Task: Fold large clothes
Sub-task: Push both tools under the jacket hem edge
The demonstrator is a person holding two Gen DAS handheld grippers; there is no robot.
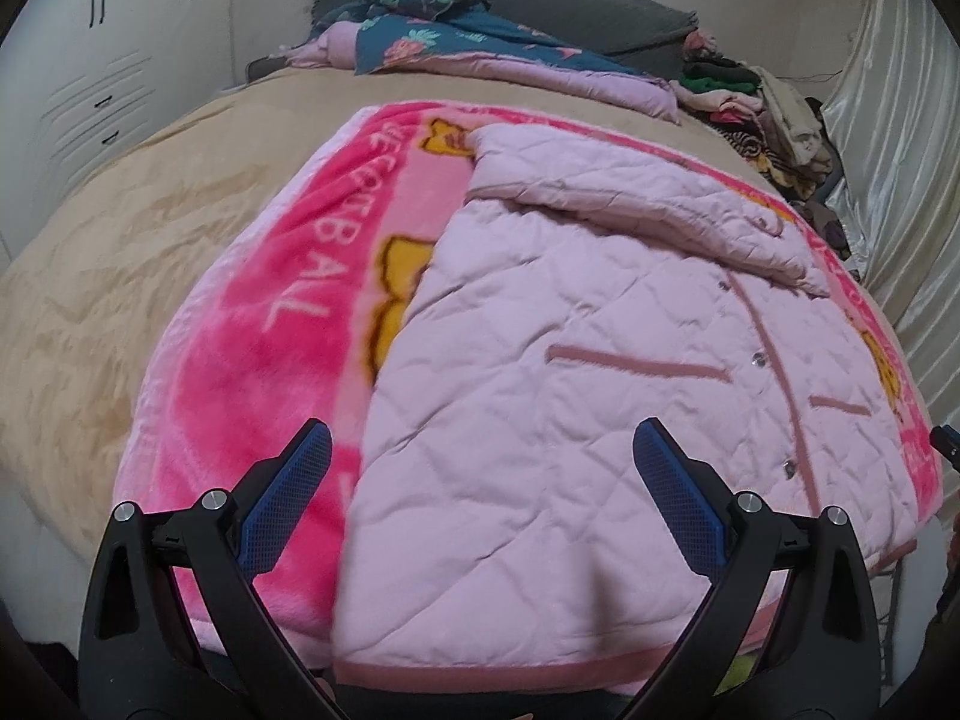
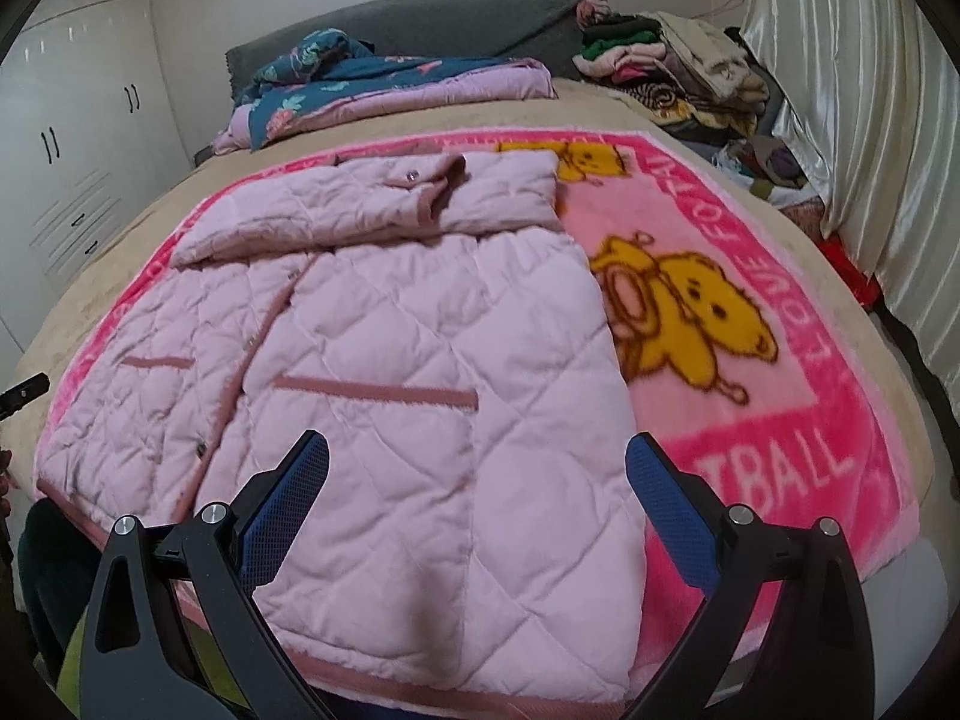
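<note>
A pale pink quilted jacket (image 1: 570, 372) lies front up on a bright pink bear-print blanket (image 1: 264, 336), its hem toward me and both sleeves folded across the chest at the far end. It also shows in the right wrist view (image 2: 384, 360) on the same blanket (image 2: 750, 420). My left gripper (image 1: 480, 438) is open and empty, hovering over the jacket's left hem corner. My right gripper (image 2: 477, 450) is open and empty, hovering over the jacket's right hem side. Neither touches the cloth.
The blanket lies on a beige bed cover (image 1: 120, 228). A teal floral quilt (image 1: 444, 30) lies at the head of the bed. A pile of clothes (image 2: 672, 66) sits at the far right. White wardrobes (image 1: 102, 60) stand left, a satin curtain (image 2: 858, 120) right.
</note>
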